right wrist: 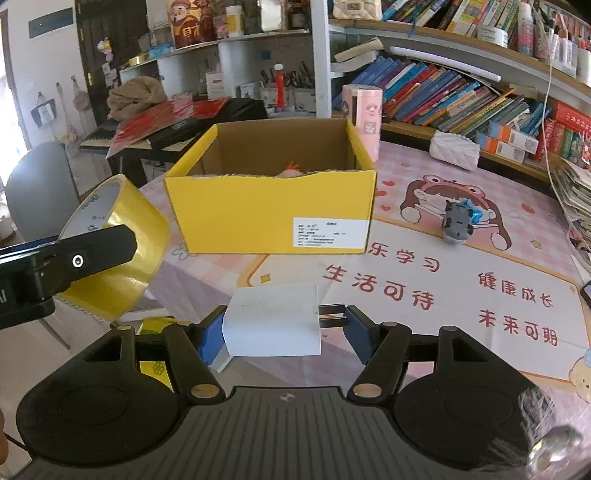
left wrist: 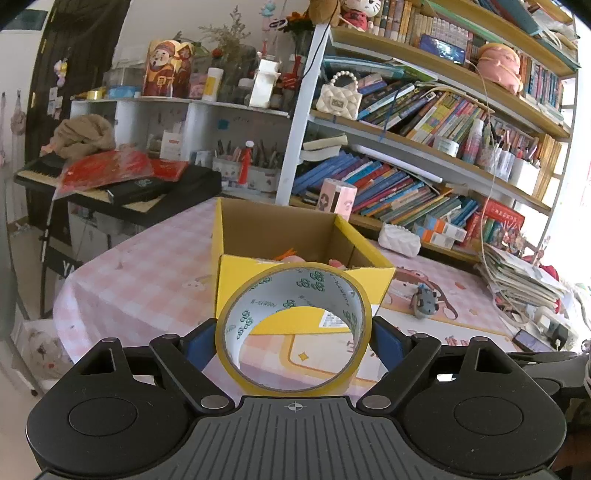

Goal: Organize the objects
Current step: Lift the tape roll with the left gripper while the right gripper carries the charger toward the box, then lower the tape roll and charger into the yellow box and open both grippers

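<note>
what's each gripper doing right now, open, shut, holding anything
Left gripper: shut on the tape roll.
Right gripper: shut on the white charger plug.

I am in a home, in a room for reading and play. Long shelves (left wrist: 424,144) are packed with books (left wrist: 380,184). A soft toy (left wrist: 360,13) sits up high, and a piano keyboard (left wrist: 110,184) stands by the wall. My counter (right wrist: 461,288) has a pink cartoon cloth on it.
</note>
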Available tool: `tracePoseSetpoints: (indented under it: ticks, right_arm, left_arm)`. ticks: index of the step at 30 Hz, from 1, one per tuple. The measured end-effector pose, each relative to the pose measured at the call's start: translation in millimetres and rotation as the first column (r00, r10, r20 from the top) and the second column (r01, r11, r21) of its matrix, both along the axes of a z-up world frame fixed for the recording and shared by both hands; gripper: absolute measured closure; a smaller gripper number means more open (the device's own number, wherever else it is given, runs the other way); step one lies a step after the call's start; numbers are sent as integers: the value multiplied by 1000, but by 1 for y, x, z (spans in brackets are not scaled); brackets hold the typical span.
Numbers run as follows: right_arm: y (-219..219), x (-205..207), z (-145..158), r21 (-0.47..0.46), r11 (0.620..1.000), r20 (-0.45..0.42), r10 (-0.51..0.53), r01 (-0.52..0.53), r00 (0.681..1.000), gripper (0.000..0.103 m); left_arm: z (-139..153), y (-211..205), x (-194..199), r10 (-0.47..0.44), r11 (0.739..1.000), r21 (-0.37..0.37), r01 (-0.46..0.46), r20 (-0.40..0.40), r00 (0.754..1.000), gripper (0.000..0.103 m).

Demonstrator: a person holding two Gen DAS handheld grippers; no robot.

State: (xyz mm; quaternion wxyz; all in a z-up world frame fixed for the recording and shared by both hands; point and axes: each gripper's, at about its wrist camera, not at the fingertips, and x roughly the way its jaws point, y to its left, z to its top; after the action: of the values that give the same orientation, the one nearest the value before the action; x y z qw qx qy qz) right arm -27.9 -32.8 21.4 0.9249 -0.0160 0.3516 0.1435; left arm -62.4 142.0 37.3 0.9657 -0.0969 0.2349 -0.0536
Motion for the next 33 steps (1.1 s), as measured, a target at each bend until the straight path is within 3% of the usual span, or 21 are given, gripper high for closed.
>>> tracePoseSetpoints:
  ticks: [9, 21, 33]
  right_arm:
    - [-7, 27, 6, 8, 1000, 18, -2, 2, 1000, 38]
    - [-2, 99, 26, 33, 998, 80, 46, -49, 996, 38]
    - [-6, 180, 29, -2, 997, 145, 78, -78, 986, 38]
  left_arm:
    - [6, -3, 26, 10, 1000, 25, -10, 16, 1000, 16]
    - [19, -10, 90, 36, 996, 77, -41, 59, 998, 16]
    - [8, -19, 158, 80, 991, 112, -80, 1, 997, 16]
